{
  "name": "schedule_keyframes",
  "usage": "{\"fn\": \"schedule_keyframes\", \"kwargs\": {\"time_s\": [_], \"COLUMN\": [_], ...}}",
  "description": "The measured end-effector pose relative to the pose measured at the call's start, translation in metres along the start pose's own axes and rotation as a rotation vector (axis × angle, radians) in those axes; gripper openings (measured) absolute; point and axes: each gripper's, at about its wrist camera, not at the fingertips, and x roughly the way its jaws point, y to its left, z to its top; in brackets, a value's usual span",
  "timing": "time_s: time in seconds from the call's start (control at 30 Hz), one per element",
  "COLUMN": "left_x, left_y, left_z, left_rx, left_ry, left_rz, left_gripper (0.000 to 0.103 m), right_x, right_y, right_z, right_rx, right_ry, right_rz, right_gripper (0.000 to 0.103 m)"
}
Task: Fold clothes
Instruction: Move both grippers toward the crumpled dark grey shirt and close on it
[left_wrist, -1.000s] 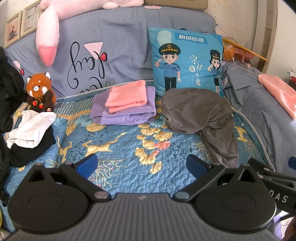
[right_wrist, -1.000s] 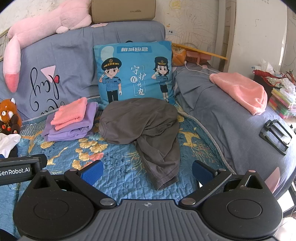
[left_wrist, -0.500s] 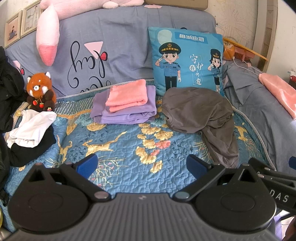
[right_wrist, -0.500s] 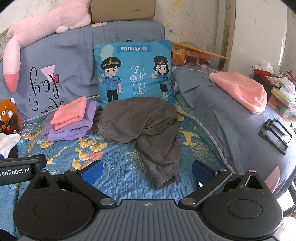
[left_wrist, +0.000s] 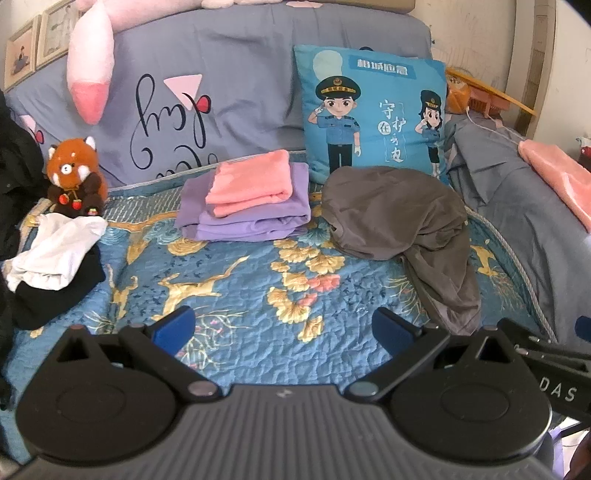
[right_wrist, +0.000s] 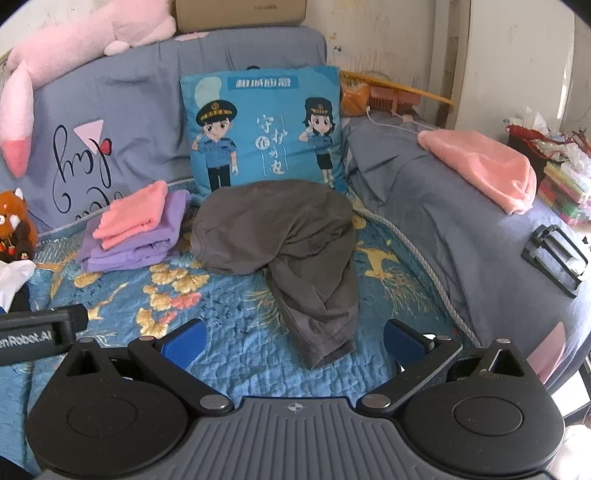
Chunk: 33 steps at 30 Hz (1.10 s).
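Grey garment (left_wrist: 399, 218) lies unfolded and rumpled on the bed, right of centre, its upper part bunched in a rounded heap against the foot of the blue cartoon-police cushion (left_wrist: 369, 114); a narrower twisted section trails toward the near edge, ending in a hem (right_wrist: 328, 354). Fabric thin, matte, creased.

Left of it, apart from it, a folded stack: pink towel (left_wrist: 251, 182) on top of purple folded cloth (left_wrist: 255, 218). Far left, a white garment (left_wrist: 55, 251) lies crumpled over a black one (left_wrist: 55, 295), just in front of a red-panda plush (left_wrist: 74, 170).

Bed surface: blue quilted coverlet (left_wrist: 229, 295) printed with gold deer and ginkgo leaves, rope-like piping along its edge. Behind, a grey-blue pillow (left_wrist: 177, 103) with looping black script; a pink plush toy (right_wrist: 74, 40) draped over its top. To the right, grey-blue bedding (right_wrist: 443, 206) with a pink folded cloth (right_wrist: 484, 166) on it and a black buckle-like object (right_wrist: 554, 254). Framed pictures (left_wrist: 29, 48) on the wall at upper left; cream wall behind, scuffed.

Left gripper (left_wrist: 284, 330): jaws spread wide, blue pads holding nothing, hovering above the coverlet. Right gripper (right_wrist: 293, 341): jaws likewise wide apart and empty, the garment's hem lying between the pads in view, not gripped.
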Motion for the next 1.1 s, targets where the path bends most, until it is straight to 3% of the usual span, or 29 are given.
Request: {"fn": "schedule_keyframes", "kwargs": {"time_s": [0.23,0.57,0.8,0.93,1.1], "left_x": [0.04,0.157,0.238,0.265,0.298], "left_y": [0.008,-0.054,-0.091,-0.093,-0.094], "left_z": [-0.003,0.011,0.015,0.025,0.038], "left_rx": [-0.052,0.121,0.22,0.181,0.133], "left_ry": [-0.029,-0.068,-0.061,-0.081,-0.107], "left_rz": [-0.064,-0.138,-0.147,-0.167,-0.191], "left_gripper": [0.103,0.103,0.103,0.103,0.103], "right_x": [0.043,0.123,0.179,0.197,0.22], "right_y": [-0.03,-0.056,-0.057,-0.058,-0.054], "right_z": [-0.008,-0.014,-0.014,-0.017,-0.023], "right_rx": [0.073,0.069,0.041,0.058,0.026], "right_ry": [0.07,0.032,0.013,-0.027,0.009], "right_rz": [0.028,-0.009,0.04,0.071,0.087], "right_gripper": [0.103,0.1,0.094,0.094,0.079]}}
